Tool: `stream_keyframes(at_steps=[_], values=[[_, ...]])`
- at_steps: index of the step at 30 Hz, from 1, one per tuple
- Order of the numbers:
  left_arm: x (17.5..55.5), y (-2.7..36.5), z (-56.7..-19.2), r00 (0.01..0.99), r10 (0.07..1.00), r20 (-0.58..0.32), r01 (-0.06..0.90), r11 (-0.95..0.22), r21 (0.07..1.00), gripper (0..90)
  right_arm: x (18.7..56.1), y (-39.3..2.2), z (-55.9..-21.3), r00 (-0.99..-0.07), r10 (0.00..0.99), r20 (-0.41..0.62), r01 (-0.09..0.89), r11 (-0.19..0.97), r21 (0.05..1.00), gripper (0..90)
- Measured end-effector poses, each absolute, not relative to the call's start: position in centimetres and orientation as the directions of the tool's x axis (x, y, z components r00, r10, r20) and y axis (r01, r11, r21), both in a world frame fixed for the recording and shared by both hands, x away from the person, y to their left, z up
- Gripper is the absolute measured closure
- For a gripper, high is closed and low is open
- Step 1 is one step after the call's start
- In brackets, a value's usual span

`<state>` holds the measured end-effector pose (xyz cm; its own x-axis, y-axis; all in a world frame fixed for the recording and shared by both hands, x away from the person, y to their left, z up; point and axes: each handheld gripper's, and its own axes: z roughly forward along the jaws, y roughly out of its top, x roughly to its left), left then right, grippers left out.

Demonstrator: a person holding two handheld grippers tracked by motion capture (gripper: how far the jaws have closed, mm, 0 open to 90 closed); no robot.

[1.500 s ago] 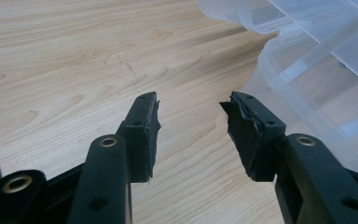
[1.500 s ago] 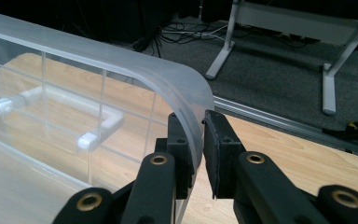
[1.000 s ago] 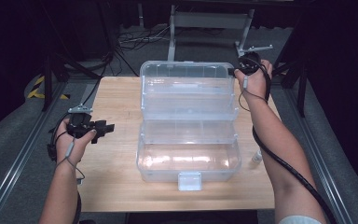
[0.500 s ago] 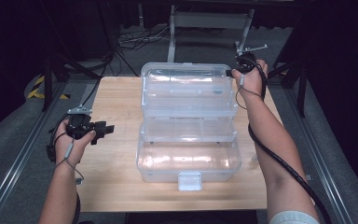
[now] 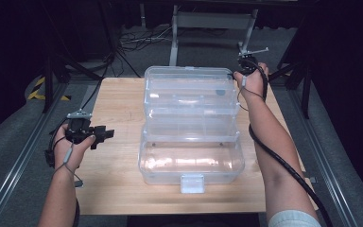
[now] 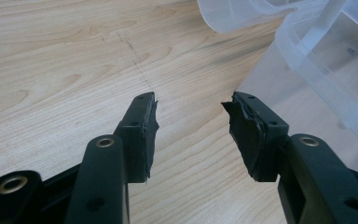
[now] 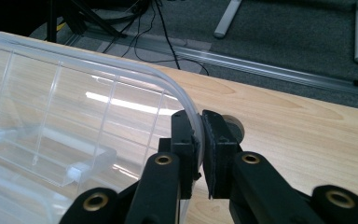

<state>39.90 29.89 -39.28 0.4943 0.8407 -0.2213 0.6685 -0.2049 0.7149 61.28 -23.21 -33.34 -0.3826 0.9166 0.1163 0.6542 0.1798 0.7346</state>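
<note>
A clear plastic box (image 5: 191, 163) stands open in the middle of the wooden table (image 5: 118, 94), its stepped trays spread out and its lid (image 5: 189, 85) lying back at the far side. My right gripper (image 5: 234, 75) is at the lid's far right corner. In the right gripper view, my right gripper (image 7: 200, 119) is shut on the lid's curved rim (image 7: 121, 70), with the thin clear wall pinched between the pads. My left gripper (image 5: 108, 135) hovers over bare wood left of the box. Its jaws stand open with nothing between them, as the left gripper view (image 6: 191, 105) shows.
The box's front latch (image 5: 192, 183) sits near the table's near edge. Bare wood lies on both sides of the box. Beyond the far edge are a metal stand (image 5: 212, 21) and cables (image 5: 137, 40) on a grey floor, with rails along both table sides.
My right hand has drifted slightly left and down while gripping the lid's rim. The left hand and its gripper have stayed where they were.
</note>
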Motion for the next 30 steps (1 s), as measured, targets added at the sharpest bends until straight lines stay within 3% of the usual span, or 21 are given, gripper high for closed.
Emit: stream_keyframes(at_steps=[30], values=[[40.2, 30.1, -39.8, 0.496, 0.836, -0.234, 0.683, -0.209, 0.700, 51.5, 62.7, -23.4, -36.1, -0.356, 0.916, 0.186, 0.711, 0.136, 0.690, 83.9]])
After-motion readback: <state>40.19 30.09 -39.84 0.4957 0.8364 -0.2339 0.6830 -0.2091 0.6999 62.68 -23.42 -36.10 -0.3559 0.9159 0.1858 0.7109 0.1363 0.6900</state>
